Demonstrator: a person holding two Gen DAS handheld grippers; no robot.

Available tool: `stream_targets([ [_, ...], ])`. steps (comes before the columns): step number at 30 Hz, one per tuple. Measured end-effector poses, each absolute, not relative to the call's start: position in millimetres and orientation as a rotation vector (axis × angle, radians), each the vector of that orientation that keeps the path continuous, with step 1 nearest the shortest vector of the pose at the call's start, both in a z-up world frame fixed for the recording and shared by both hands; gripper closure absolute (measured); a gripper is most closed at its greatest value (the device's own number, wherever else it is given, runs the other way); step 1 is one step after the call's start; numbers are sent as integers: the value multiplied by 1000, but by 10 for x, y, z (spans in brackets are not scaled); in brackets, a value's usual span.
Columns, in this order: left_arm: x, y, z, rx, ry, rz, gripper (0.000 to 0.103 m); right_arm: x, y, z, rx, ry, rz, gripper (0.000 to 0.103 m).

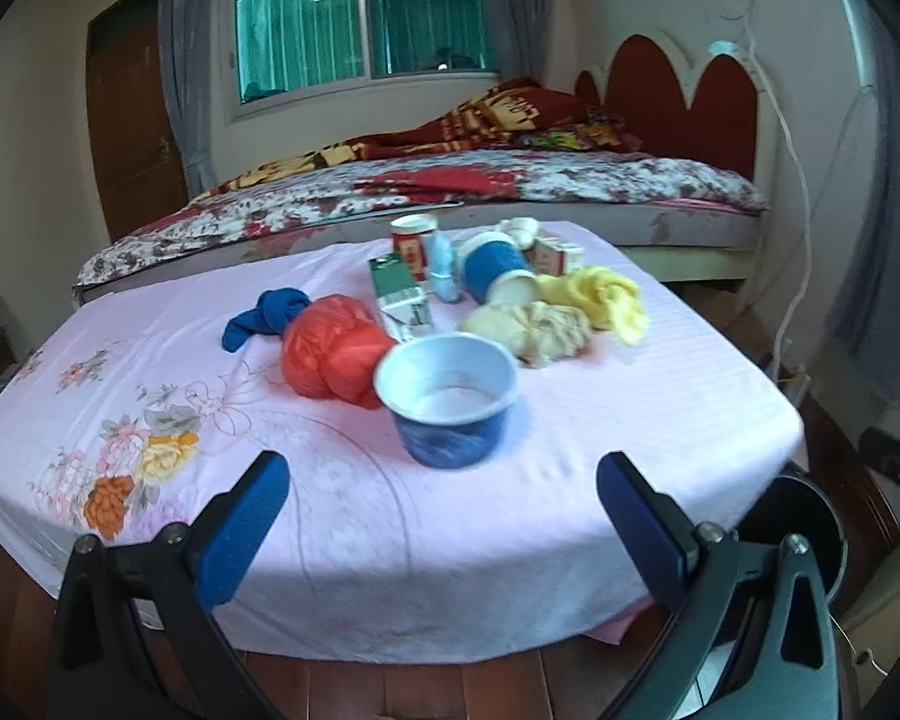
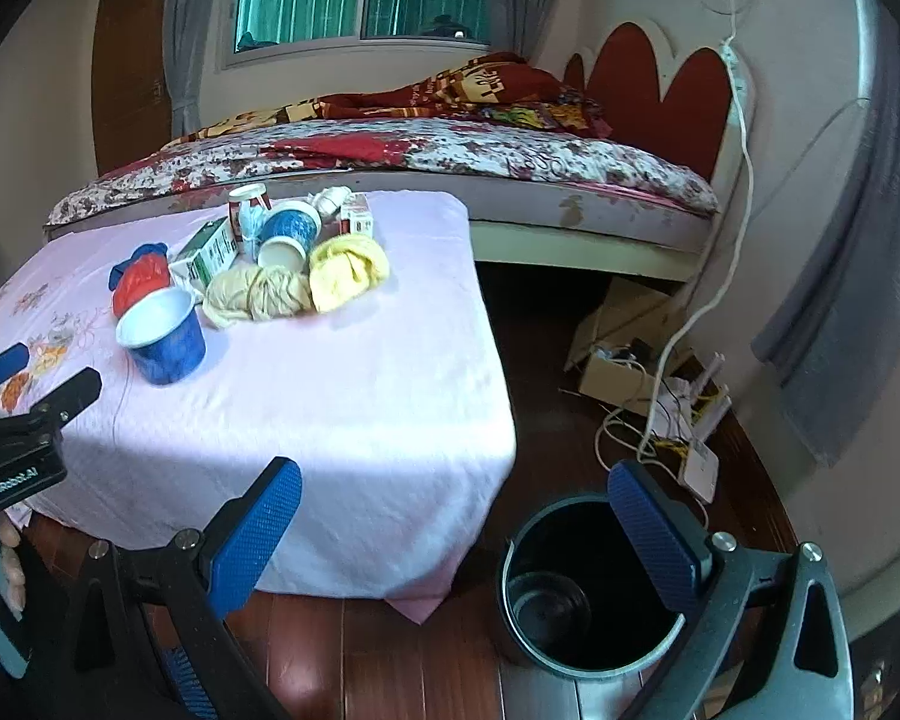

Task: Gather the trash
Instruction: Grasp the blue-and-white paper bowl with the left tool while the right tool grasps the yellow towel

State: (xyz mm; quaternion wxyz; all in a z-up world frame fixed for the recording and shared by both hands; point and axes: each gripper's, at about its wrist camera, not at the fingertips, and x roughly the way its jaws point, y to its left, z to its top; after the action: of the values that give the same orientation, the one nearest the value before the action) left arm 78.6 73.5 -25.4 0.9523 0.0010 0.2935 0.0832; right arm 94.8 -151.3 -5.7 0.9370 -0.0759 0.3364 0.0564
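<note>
Trash lies on a pink-clothed table: an upright blue paper cup, a red plastic bag, a blue bag, a green carton, a tipped blue cup, beige and yellow bags, a red-white can. My left gripper is open and empty, just short of the upright cup. My right gripper is open and empty above the black bin on the floor. The upright cup also shows in the right wrist view.
A bed with a floral cover stands right behind the table. A cardboard box, cables and a white router lie on the wooden floor right of the table. The left gripper's body shows at the right view's left edge.
</note>
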Motion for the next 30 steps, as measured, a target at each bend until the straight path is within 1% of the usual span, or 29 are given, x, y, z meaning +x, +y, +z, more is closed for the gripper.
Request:
stream_targets([
  [8,1232,866,-514,-43,655,143,2,1673,-1409,-234,-143,759,111,0],
  [10,1324,865,-572,-50,669,135,6,1805,-1379,-299,-140,773,105,0],
  [18,1675,902,-762,-86,699,154,15,2196,-1178,-457,-173,790,122,0],
  [21,1771,917,-751,-97,693,141,25,2345,-1068,-492,-188,786,137,0],
  [30,1911,1031,-624,-115,648,125,26,2859,-676,-391,-197,724,221,0],
])
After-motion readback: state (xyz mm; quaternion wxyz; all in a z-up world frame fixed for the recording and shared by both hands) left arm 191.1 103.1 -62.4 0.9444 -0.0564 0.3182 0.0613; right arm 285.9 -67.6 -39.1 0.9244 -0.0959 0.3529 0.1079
